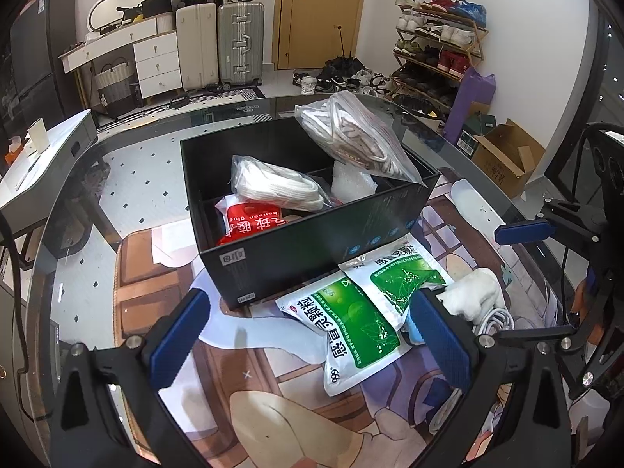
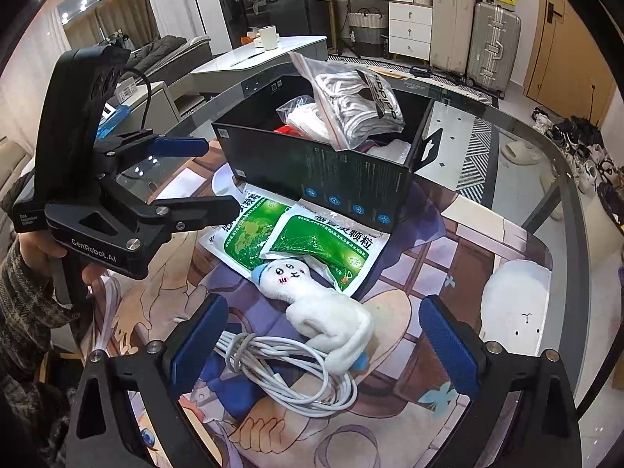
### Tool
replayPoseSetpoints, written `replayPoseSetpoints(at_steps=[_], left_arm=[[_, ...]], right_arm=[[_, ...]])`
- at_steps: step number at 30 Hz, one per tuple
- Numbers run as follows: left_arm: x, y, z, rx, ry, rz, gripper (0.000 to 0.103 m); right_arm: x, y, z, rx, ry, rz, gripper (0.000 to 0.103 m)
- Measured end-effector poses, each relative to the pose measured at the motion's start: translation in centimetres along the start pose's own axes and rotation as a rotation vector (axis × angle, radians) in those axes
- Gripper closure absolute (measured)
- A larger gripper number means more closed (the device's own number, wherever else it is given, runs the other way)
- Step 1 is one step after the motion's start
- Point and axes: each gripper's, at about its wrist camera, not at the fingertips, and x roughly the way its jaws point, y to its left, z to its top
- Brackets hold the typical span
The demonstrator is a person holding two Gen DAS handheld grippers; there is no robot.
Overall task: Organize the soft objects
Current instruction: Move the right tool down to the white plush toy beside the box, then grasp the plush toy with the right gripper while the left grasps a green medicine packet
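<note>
Beyond the round glass table (image 1: 128,156), two upright hard-shell suitcases, one beige (image 1: 197,45) and one silver (image 1: 240,43), are standing just beside a white drawer cabinet (image 1: 156,62), while a wooden shoe rack (image 1: 440,43) is leaning near the tan wooden door (image 1: 319,11).

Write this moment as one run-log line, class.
left hand-held gripper: open, empty | right hand-held gripper: open, over plush toy and cable | box: partly filled | green packets: on mat

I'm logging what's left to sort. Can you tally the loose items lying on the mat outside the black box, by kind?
Green medicine packets: 2
White plush toy: 1
White cable bundle: 1
Total: 4
</note>
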Motion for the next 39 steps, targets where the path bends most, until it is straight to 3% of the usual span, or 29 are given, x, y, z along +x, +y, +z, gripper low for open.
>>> replayPoseSetpoints(at_steps=[12,16,25,39], left_arm=[[1.0,0.2,-1.3,-0.006,0.035,-0.015,0.000],[1.4,0.1,-1.5,-0.008,0.044,-0.020,0.000],[1.7,0.2,-1.7,-0.017,0.057,-0.032,0.000],[2.8,-0.5,-2.1,-0.019,0.092,-0.036,0.000]], right_arm=[[2.6,1.0,0.4,-0.062,0.067,-0.023,0.023],[3.2,1.2,0.4,-0.077,0.081,-0.040,0.036],[3.4,0.4,0.1,-0.076,0.110,-0.045,0.054],[1.1,-0.8,-0.5,-0.040,0.078,-0.027,0.061]])
